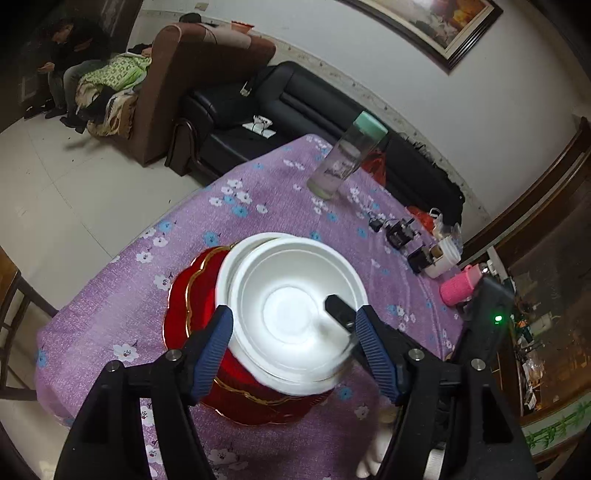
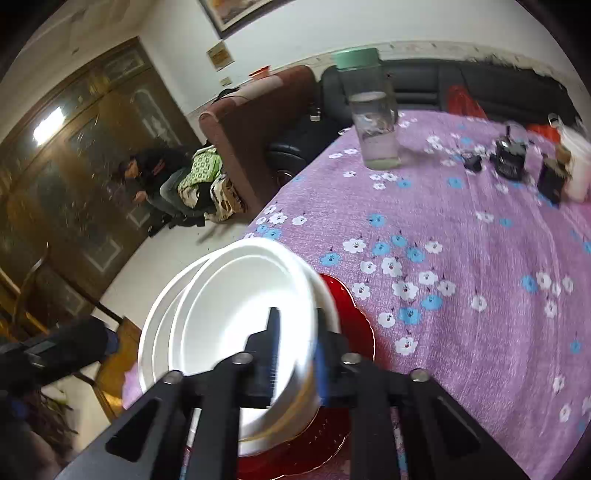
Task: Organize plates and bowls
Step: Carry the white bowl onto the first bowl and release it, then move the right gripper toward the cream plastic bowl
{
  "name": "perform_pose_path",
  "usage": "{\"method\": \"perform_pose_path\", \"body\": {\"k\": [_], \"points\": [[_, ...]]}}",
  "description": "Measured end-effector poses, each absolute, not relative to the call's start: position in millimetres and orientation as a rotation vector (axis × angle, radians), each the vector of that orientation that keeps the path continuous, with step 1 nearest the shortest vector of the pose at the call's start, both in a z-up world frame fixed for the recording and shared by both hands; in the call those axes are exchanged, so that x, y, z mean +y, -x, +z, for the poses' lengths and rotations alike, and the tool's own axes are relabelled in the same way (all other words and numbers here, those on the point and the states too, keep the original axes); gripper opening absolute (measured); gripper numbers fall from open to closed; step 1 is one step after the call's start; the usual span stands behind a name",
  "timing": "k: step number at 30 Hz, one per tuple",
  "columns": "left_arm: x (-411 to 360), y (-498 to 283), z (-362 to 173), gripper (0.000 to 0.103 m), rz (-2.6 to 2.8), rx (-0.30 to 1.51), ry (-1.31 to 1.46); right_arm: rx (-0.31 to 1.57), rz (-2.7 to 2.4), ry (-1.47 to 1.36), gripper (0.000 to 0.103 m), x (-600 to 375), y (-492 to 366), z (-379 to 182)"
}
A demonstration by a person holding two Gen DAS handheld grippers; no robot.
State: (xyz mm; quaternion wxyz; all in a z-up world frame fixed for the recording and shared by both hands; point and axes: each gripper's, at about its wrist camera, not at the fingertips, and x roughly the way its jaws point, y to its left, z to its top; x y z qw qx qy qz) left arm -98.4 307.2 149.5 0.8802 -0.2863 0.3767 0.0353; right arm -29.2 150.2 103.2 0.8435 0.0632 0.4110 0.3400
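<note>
Left wrist view, upper left of frame: seated person [image 1: 70,55] in dark clothes beside brown armchair [image 1: 192,85]; pale tiled floor [image 1: 74,192] below. Centre top: black sofa [image 1: 288,99] along white wall, framed picture [image 1: 436,26] at upper right. Purple flowered tablecloth [image 1: 258,206] across the middle; clear bottle [image 1: 343,155] with green cap standing near its far edge; small black gadgets [image 1: 399,232], white cup [image 1: 443,254] and pink object [image 1: 458,288] at right. Lower centre: red plates [image 1: 188,310] stacked on cloth, white bowls [image 1: 291,310] nested above them. Left gripper [image 1: 295,325] spread wide, blue pads either side of the bowls, not touching. Right gripper tip [image 1: 338,310] inside upper bowl rim at right. Right wrist view, left of frame: dark wooden door [image 2: 85,155], same person [image 2: 155,170] and armchair [image 2: 258,125]. Lower centre: white bowls [image 2: 229,314] over red plates [image 2: 347,317]; right gripper [image 2: 295,332] narrowed onto upper bowl's rim, one finger inside, one outside. Right: tablecloth [image 2: 461,240], bottle [image 2: 373,110], gadgets [image 2: 509,155], blurred.
</note>
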Motion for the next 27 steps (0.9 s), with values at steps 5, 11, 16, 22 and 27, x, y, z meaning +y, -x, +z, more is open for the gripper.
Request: {"method": "perform_pose_path", "body": {"k": [5,11,16,22,27], "points": [[304,121,168,0.076,0.109,0.692,0.572,0.814,0.724,-0.118,0.056,151,37,110],[294,137,176,0.081,0.133,0.634,0.517,0.733,0.687,-0.107,0.064,140,49,126],[268,140,173,0.084,0.169,0.612,0.396,0.691,0.610,-0.183,0.071,106,57,138],[224,144,158,0.085,0.222,0.589,0.243,0.688,0.535,-0.249,0.074,50,77,125],[185,151,150,0.087,0.303,0.531,0.122,0.705,0.466,-0.391,0.075,-4,95,101]]}}
